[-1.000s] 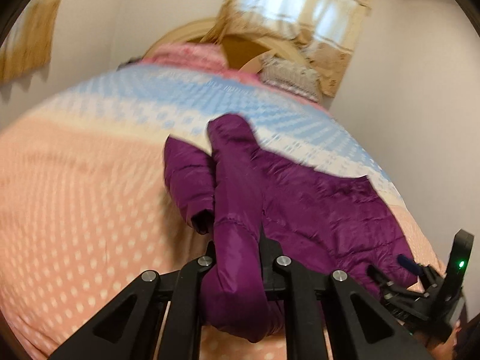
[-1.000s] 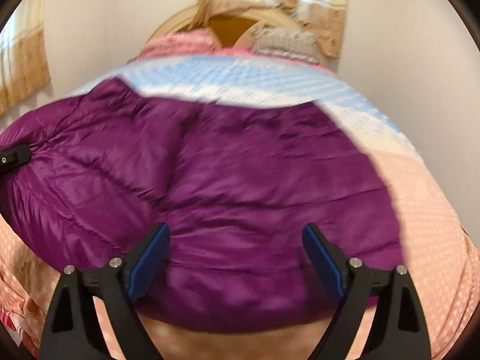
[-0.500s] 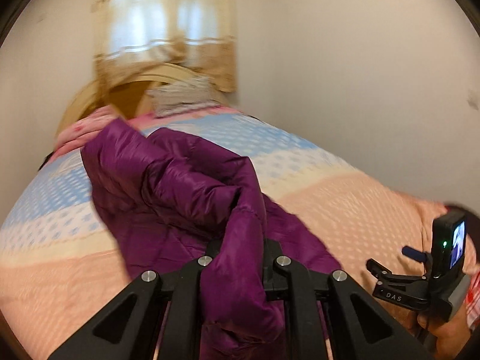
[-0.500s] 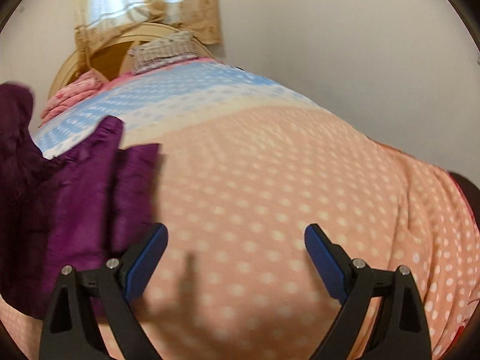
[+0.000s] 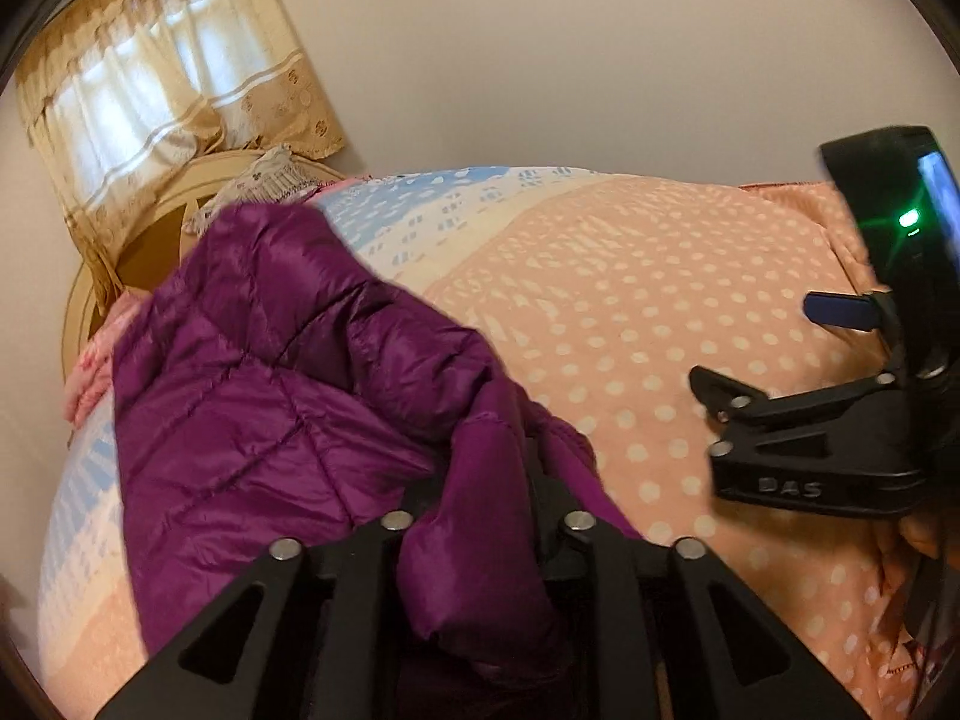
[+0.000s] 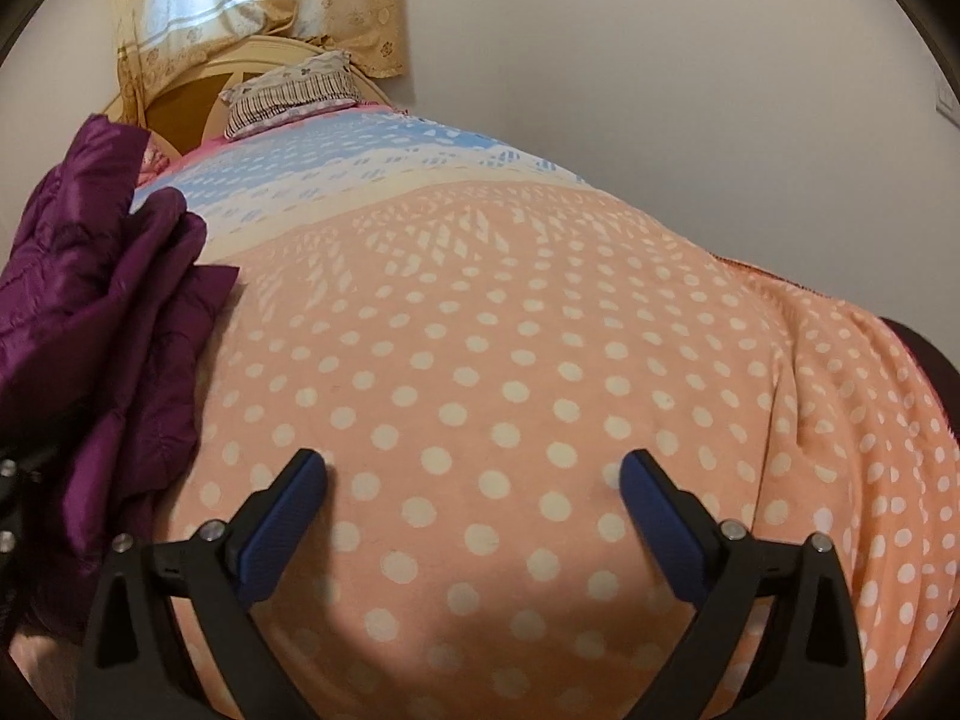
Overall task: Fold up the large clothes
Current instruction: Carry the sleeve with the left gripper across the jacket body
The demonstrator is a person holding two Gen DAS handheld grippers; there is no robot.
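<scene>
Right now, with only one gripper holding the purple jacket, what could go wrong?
1. The left gripper pinches one bunched part of the purple jacket; slick fabric may slip out.
2. The right gripper is open over the bedspread, so the jacket hangs crumpled and could fold unevenly.

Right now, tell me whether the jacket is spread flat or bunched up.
Bunched up. The jacket is heaped in folds on the bed, one part clamped in the left gripper.
</scene>
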